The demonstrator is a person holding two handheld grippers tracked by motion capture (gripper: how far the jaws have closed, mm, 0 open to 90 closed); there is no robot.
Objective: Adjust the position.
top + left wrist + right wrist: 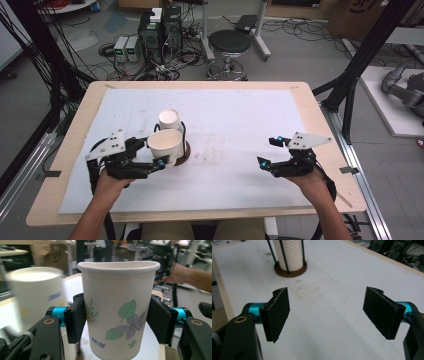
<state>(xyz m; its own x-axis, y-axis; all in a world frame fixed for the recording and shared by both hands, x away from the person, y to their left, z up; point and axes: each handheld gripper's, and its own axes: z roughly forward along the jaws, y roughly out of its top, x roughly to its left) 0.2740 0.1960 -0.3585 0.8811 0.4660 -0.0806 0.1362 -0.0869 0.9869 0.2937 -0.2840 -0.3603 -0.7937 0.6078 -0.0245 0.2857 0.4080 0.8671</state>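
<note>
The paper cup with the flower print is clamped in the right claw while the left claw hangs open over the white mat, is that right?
No, the sides are swapped. The left claw is shut on the paper cup, as the left gripper view shows, pads pressed to both sides. The right claw is the one open over the white mat, nothing between its pads, as the right gripper view shows.

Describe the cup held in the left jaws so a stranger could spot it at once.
On the white mat, left of middle, a stack of cups stands in a dark-based rack. Beside it the left gripper holds one paper cup clear of the stack; it alone shows a printed purple flower with green leaves.
</note>
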